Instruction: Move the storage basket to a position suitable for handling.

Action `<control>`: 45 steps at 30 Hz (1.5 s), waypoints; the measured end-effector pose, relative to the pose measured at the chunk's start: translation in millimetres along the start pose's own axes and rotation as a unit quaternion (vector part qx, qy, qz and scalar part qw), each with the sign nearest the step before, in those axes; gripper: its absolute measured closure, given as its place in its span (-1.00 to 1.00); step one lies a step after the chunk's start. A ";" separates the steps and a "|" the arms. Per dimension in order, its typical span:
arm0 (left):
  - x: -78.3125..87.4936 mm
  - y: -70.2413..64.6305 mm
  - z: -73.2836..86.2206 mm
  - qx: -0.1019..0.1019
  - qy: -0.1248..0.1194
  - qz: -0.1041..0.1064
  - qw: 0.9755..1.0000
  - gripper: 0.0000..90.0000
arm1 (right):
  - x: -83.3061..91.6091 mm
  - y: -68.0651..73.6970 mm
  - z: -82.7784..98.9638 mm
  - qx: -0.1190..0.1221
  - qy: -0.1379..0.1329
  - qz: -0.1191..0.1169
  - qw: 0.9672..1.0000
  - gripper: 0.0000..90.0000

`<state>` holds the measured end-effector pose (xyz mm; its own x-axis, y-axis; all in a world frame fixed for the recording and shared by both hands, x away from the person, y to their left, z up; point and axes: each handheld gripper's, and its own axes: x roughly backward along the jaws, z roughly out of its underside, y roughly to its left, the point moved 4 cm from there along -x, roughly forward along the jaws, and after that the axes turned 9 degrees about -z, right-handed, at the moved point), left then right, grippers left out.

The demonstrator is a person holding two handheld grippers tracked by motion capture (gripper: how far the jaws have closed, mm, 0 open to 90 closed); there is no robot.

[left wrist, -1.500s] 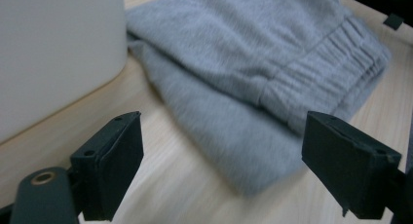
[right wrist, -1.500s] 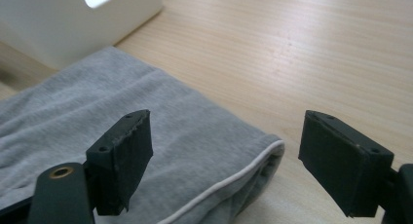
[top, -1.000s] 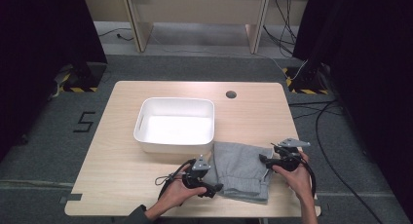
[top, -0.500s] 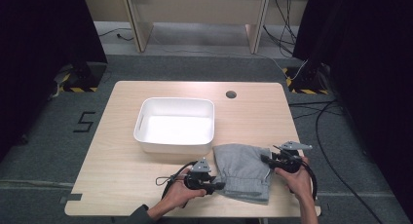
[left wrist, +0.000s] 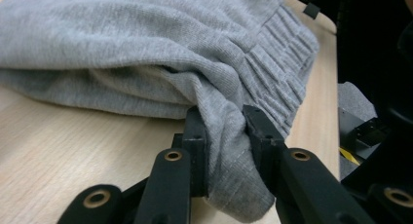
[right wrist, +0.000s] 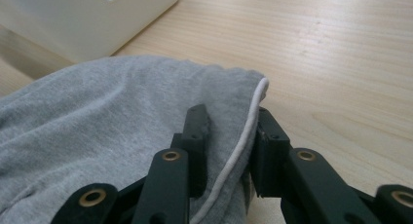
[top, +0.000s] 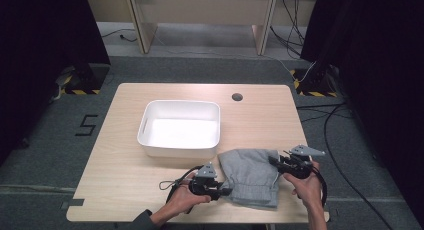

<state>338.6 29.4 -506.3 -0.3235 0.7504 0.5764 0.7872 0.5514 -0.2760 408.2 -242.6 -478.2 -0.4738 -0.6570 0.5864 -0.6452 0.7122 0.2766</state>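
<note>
Floor marking "5" (top: 88,125) beside table (top: 270,115)

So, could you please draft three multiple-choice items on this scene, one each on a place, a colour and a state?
1. Where does the grey garment lie?
A. inside the white bin
B. on the table, on the person's side of the white bin
C. on the floor

2. What colour is the bin?
A. white
B. blue
C. black

3. How does the left gripper stand?
A. wide open above the garment
B. shut on nothing
C. shut on a fold of the garment

Key: 1 B, the high view shows it on the wooden table before the bin; 2 A, its walls are white; 3 C, the left gripper view shows cloth pinched between the jaws.
</note>
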 end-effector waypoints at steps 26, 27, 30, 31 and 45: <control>2.2 -5.1 -7.9 -0.014 -0.001 0.007 1.000 0.62 | 9.3 3.3 -1.6 0.007 -0.007 0.006 1.000 0.61; 2.2 -5.3 -8.3 -0.014 -0.002 0.007 1.000 0.62 | 9.8 3.6 -2.0 0.006 -0.007 0.007 1.000 0.61; 2.2 -5.7 -8.9 -0.015 -0.002 0.007 1.000 0.62 | 11.4 4.6 -3.1 0.008 -0.009 0.006 1.000 0.61; 2.3 -5.9 -9.2 -0.016 -0.002 0.008 1.000 0.62 | 12.9 4.7 -3.8 0.012 -0.010 0.007 1.000 0.61; 2.1 -8.8 -17.5 -0.020 -0.003 0.010 1.000 0.62 | 19.5 4.4 -2.6 0.010 -0.018 0.008 1.000 0.61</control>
<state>340.1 19.8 -489.2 -0.3113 0.7634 0.5660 0.8139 0.5216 -0.2558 397.7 -251.7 -463.5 -0.5063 -0.6538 0.5623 -0.6486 0.7184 0.2514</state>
